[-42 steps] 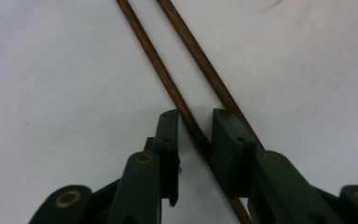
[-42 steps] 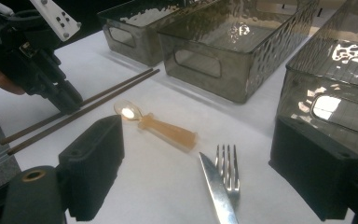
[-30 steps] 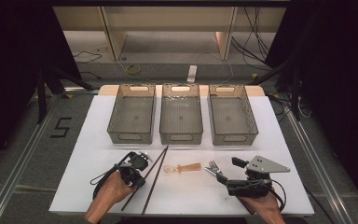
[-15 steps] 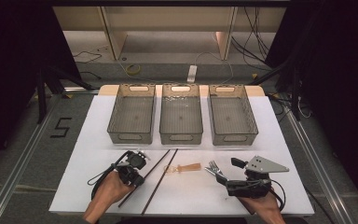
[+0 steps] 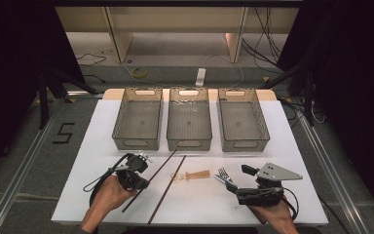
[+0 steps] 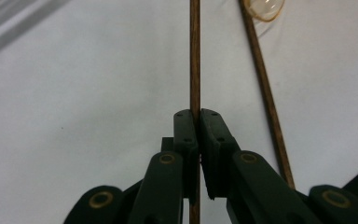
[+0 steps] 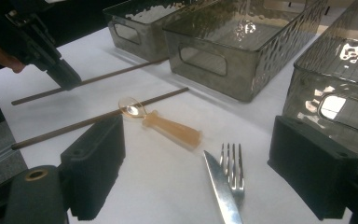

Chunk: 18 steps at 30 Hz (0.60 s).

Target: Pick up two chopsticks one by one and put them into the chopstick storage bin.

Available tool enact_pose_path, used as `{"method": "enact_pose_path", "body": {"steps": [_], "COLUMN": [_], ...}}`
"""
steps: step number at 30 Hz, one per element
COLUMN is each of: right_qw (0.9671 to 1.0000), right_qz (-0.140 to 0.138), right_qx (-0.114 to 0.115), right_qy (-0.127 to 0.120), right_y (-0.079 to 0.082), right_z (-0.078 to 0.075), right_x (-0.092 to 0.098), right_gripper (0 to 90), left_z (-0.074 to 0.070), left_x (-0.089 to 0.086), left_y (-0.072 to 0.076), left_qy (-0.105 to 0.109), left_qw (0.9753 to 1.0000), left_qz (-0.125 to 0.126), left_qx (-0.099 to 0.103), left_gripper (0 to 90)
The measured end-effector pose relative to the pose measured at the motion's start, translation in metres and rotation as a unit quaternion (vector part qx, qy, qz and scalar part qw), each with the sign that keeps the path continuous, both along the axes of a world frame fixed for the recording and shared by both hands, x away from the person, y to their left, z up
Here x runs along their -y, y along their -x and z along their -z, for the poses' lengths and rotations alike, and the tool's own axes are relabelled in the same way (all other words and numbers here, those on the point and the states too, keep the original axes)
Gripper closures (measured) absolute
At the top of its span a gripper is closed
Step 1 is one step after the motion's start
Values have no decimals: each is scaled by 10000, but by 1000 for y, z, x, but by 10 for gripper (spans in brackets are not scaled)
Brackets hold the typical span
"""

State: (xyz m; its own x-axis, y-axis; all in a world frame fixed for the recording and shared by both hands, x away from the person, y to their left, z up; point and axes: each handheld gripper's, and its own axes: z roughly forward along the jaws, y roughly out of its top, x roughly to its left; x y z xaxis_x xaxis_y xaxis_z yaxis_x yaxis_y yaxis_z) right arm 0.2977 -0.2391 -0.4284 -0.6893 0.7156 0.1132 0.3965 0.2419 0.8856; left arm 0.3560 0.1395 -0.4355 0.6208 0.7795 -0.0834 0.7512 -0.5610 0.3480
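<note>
the chopstick (image 6: 195, 56) is pinched tight in my left gripper (image 5: 135, 176) near the front left of the white worktop (image 5: 92, 146), its far tip toward the bins. its twin (image 5: 167, 189) lies loose just beside it. my right gripper (image 7: 196, 163) is wide open and empty over the knife (image 7: 221, 189) and fork (image 7: 232, 168), spoon (image 7: 163, 123) between. all three bins (image 5: 190, 144) look empty, so sorting has barely begun.

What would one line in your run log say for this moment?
left gripper: shut on chopstick | right gripper: open, near fork | bins: empty
</note>
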Motion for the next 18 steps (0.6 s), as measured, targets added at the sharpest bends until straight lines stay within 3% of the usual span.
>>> {"method": "enact_pose_path", "body": {"steps": [5, 9, 18], "right_qw": [10000, 10000, 10000], "right_qz": [-2, 15, 14], "right_qx": [3, 5, 36], "right_qy": [2, -20, -49], "right_y": [0, 0, 0], "right_z": [0, 0, 0], "right_x": [0, 1, 1], "right_gripper": [189, 189, 188], "left_z": [-15, -28, -55], "left_x": [-3, -7, -20], "left_y": [0, -6, -28], "left_qy": [268, 541, 1093], "left_qw": [9993, 9971, 9878], "left_qz": [18, -37, -313], "left_qx": [261, 533, 1066], "left_gripper": [853, 852, 852]}}
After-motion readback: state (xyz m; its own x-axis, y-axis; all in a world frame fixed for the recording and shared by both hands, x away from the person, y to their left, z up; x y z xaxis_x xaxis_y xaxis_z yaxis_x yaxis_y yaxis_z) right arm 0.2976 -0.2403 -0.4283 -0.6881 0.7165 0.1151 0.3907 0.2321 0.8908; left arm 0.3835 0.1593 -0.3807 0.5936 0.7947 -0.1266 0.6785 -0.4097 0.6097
